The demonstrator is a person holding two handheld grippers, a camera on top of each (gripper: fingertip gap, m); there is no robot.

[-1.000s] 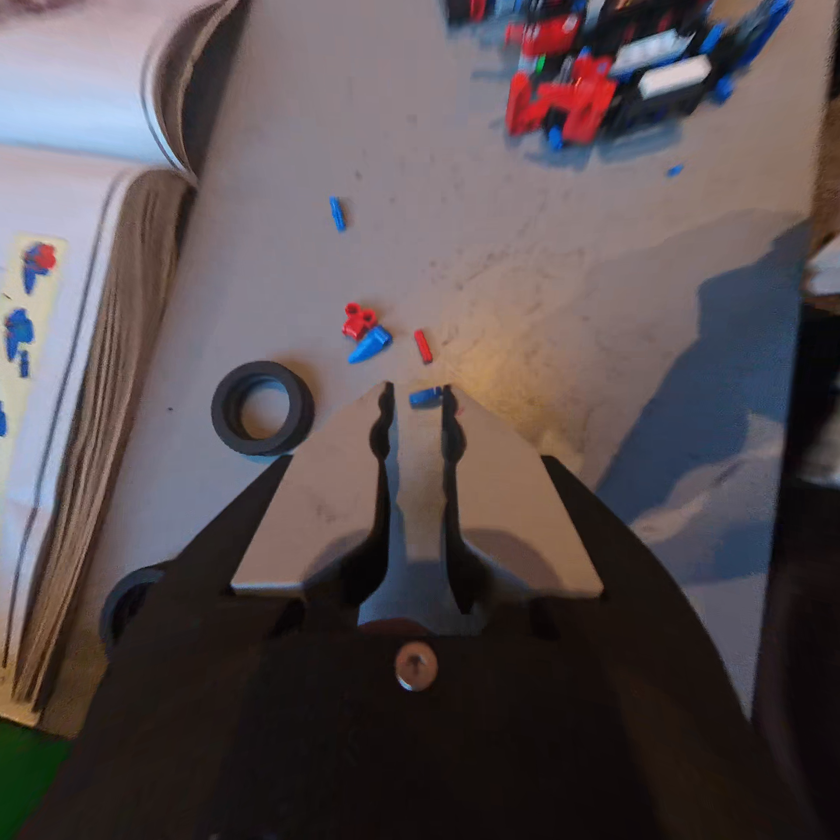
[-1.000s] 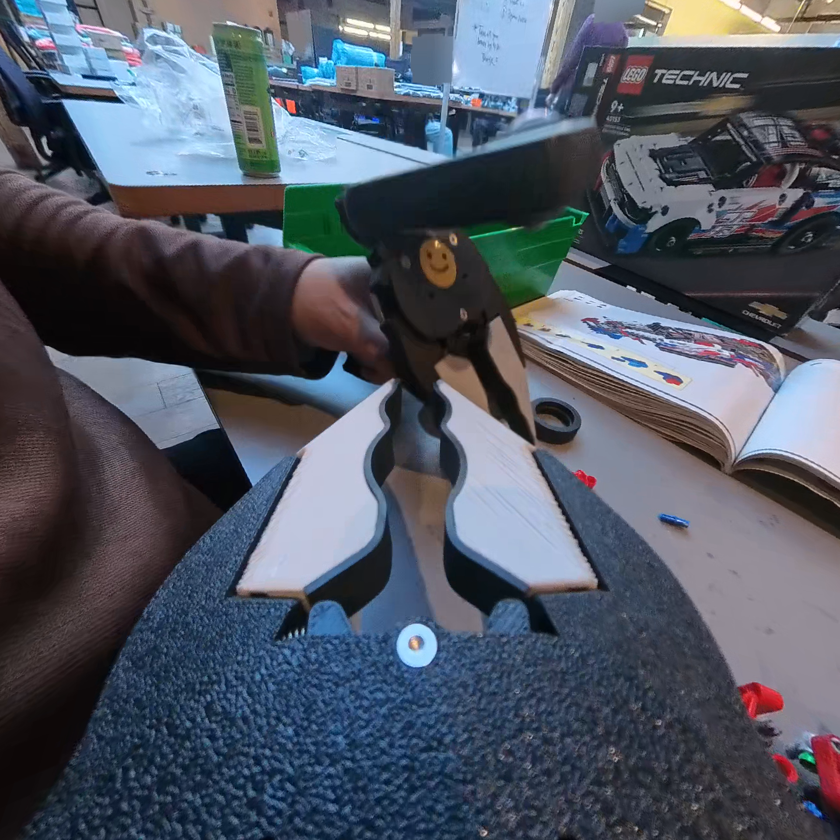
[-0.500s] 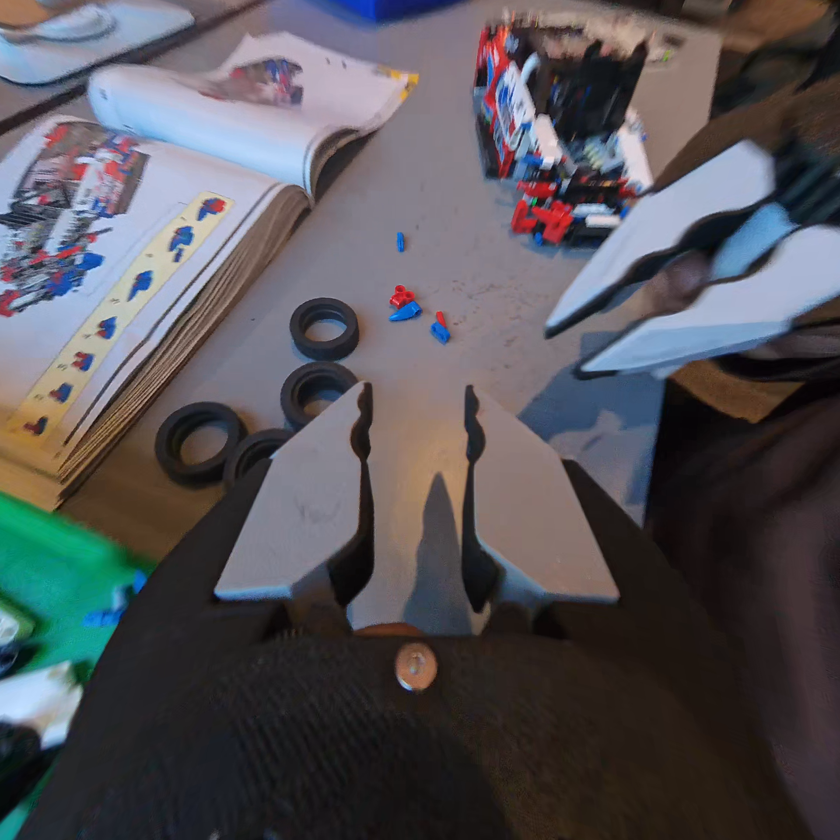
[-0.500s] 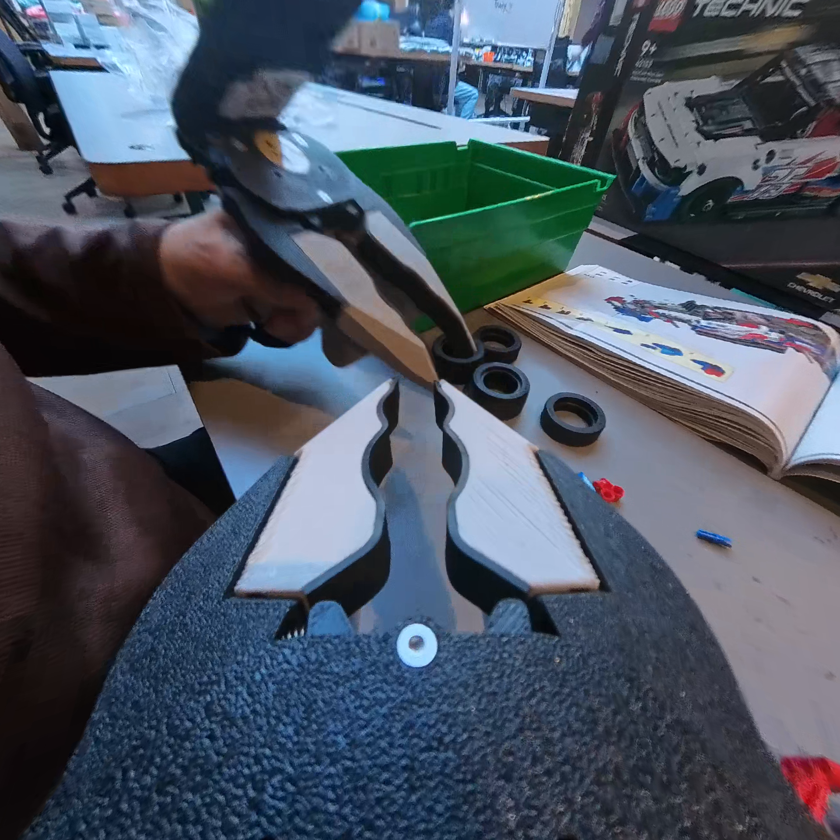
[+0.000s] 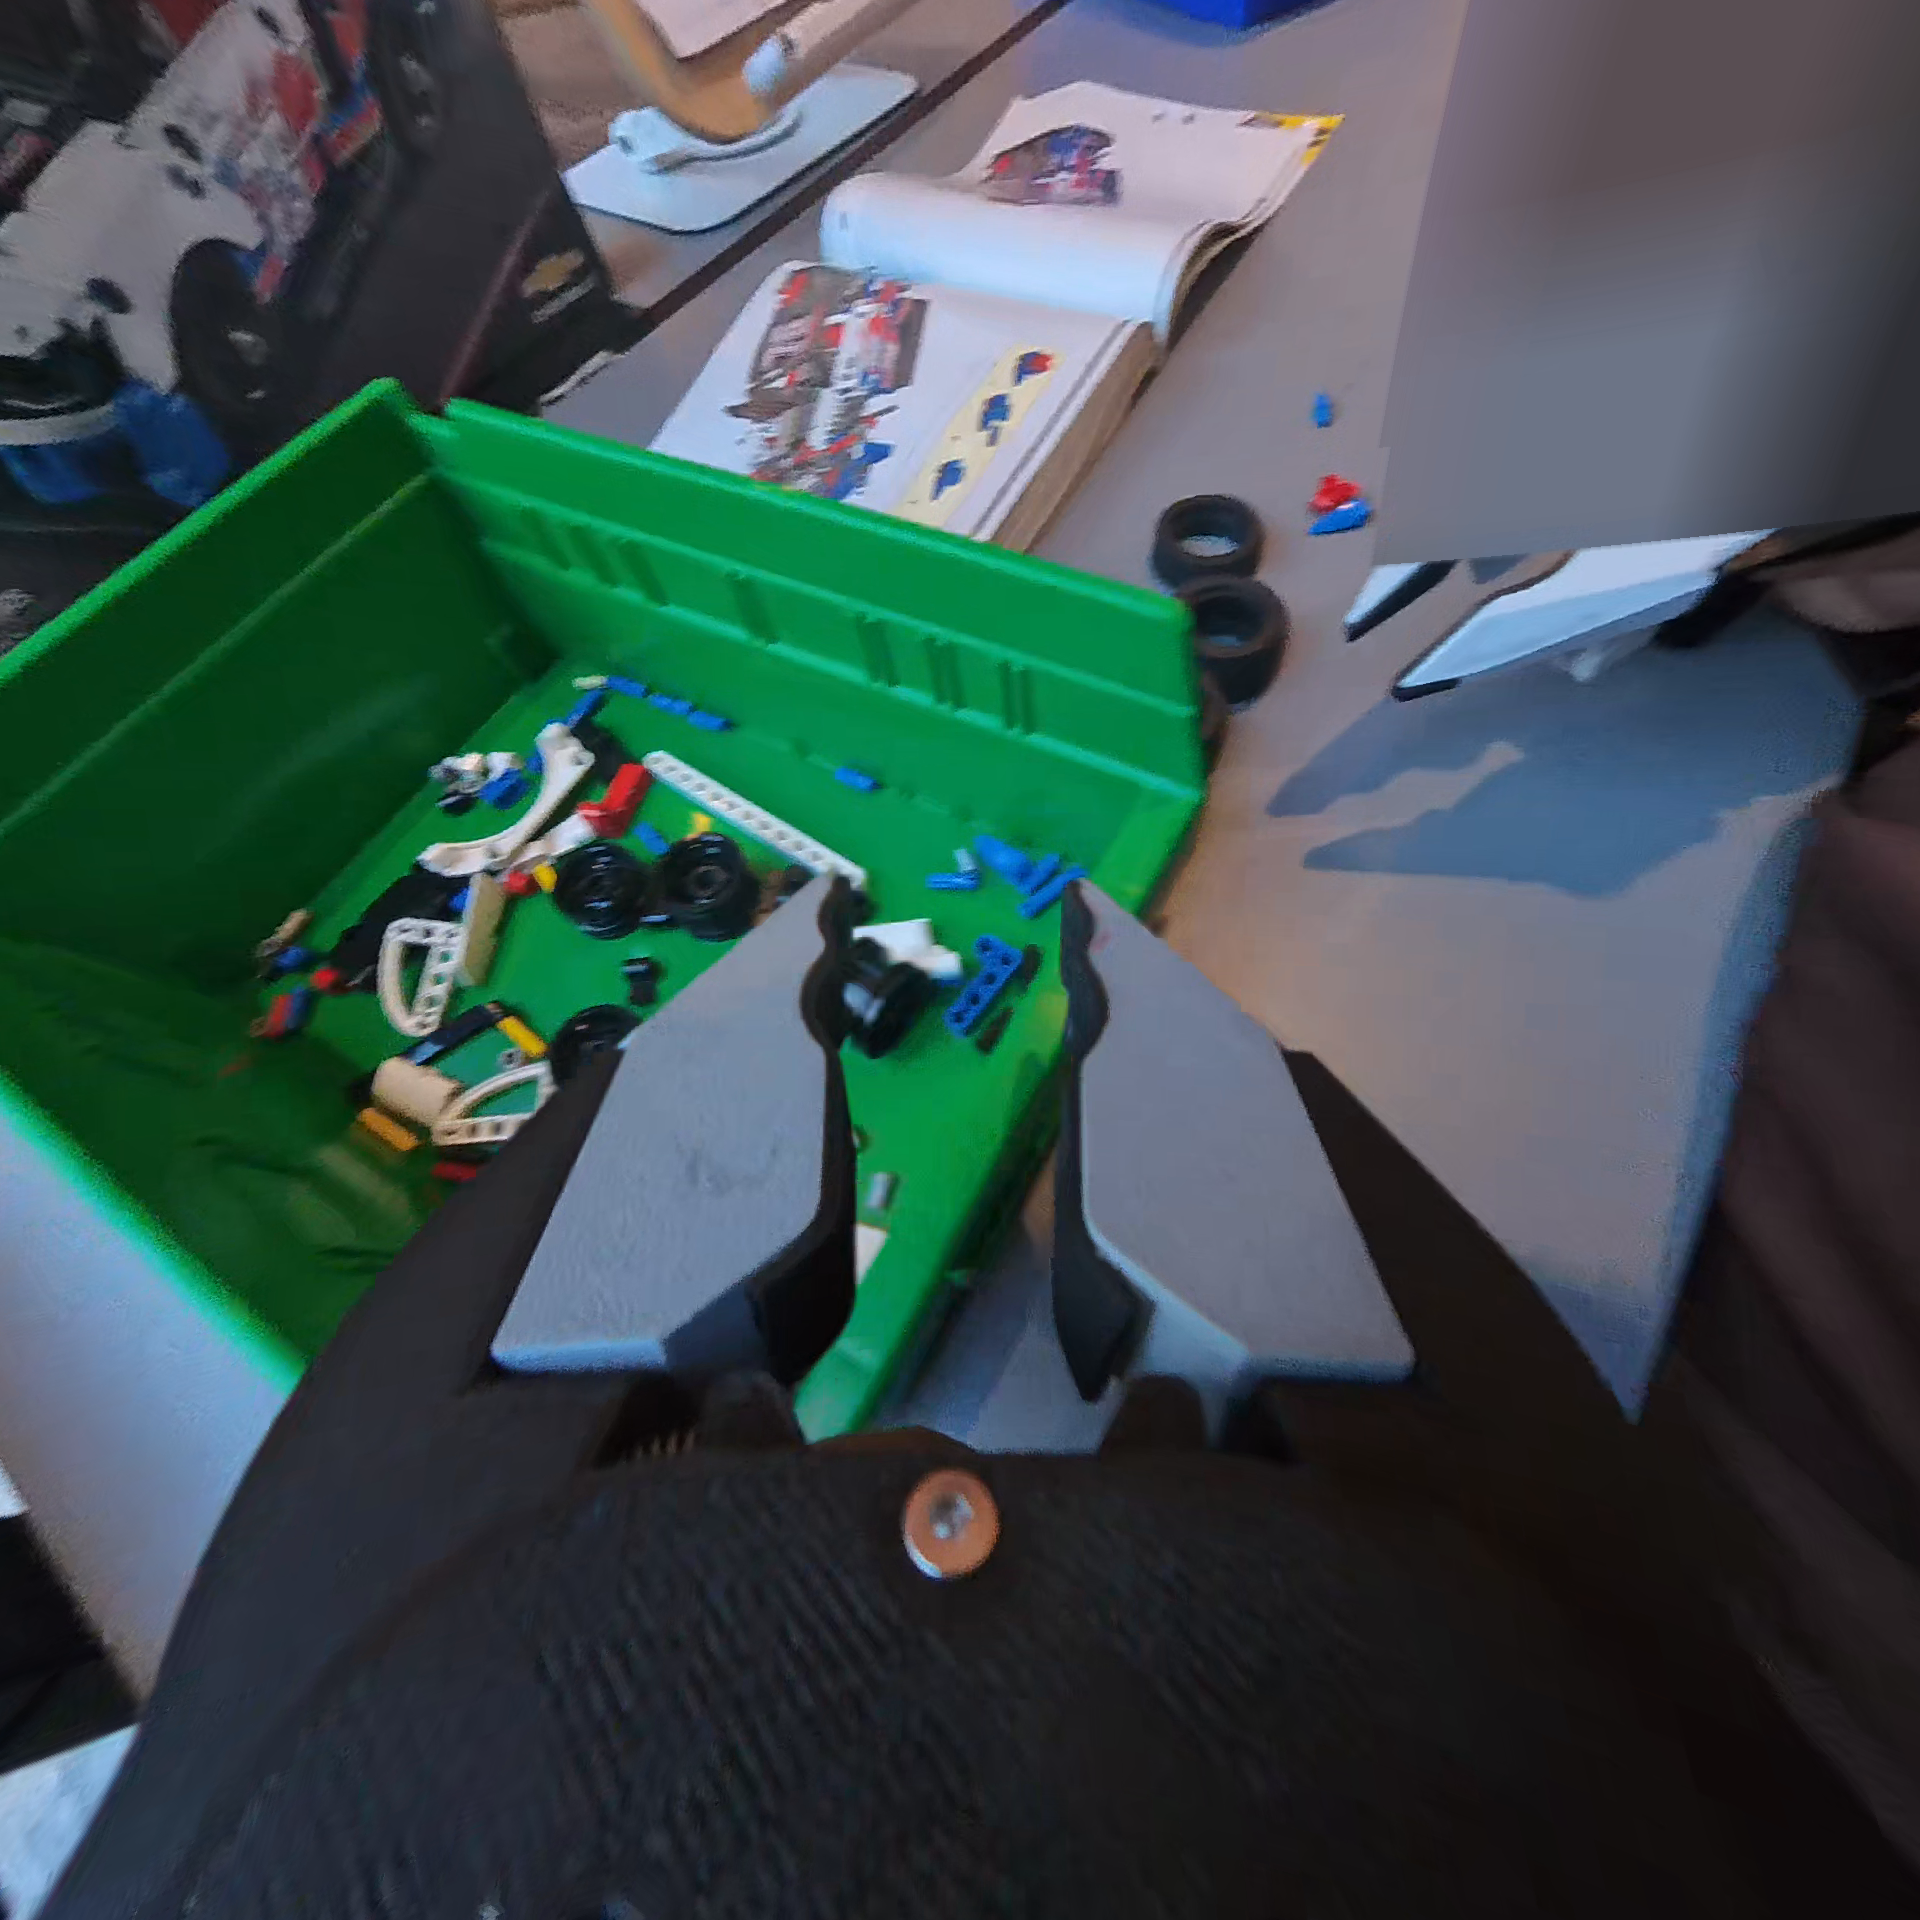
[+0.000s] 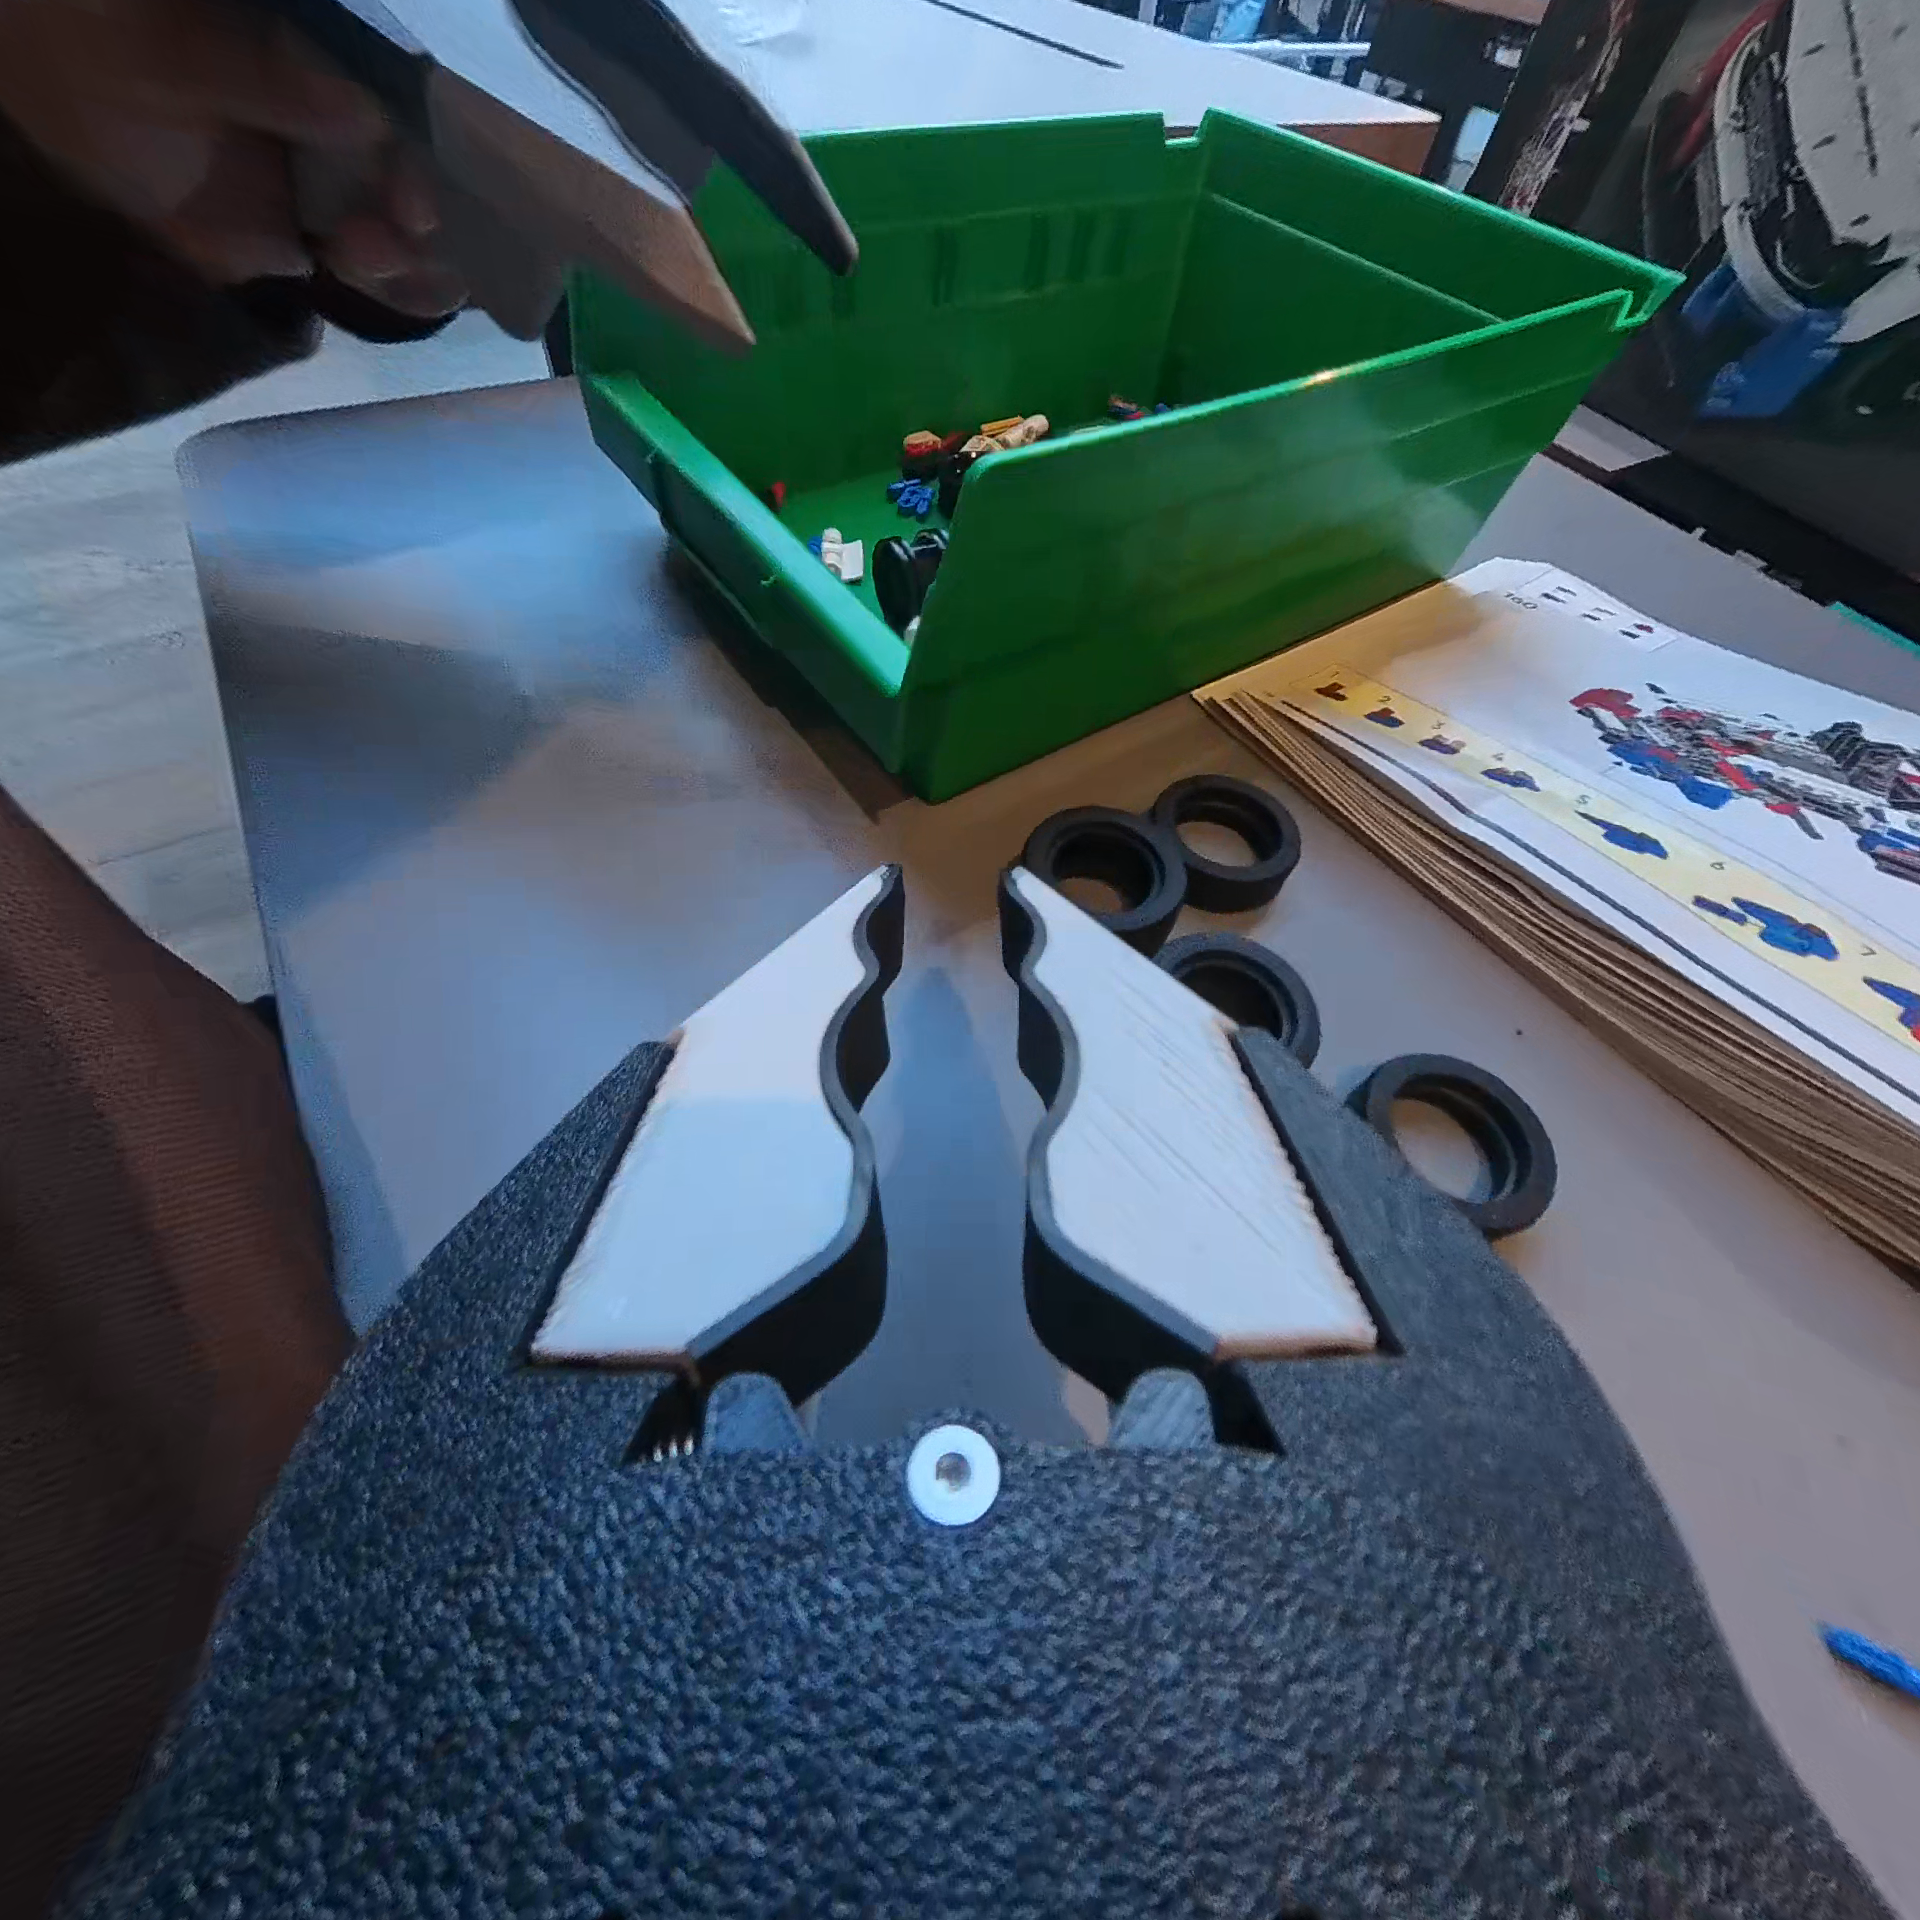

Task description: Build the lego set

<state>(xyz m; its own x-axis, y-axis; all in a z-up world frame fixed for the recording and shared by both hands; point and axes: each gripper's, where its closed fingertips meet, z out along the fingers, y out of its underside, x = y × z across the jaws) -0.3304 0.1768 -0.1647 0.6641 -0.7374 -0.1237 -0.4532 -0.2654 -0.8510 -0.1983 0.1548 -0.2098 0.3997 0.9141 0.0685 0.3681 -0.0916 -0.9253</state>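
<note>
Left gripper (image 5: 948, 909) hangs above the green bin (image 5: 831, 634), jaws wide and empty, placed to select a loose part (image 5: 883, 992); right gripper (image 6: 951, 883) waits empty, jaws slightly apart, over the table (image 6: 520, 779) beside four tyres (image 6: 1107, 878); manual (image 6: 1662, 831) lies open for reference.

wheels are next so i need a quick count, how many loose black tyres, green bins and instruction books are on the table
black tyres: 4
green bin: 1
instruction book: 1
total: 6
</note>
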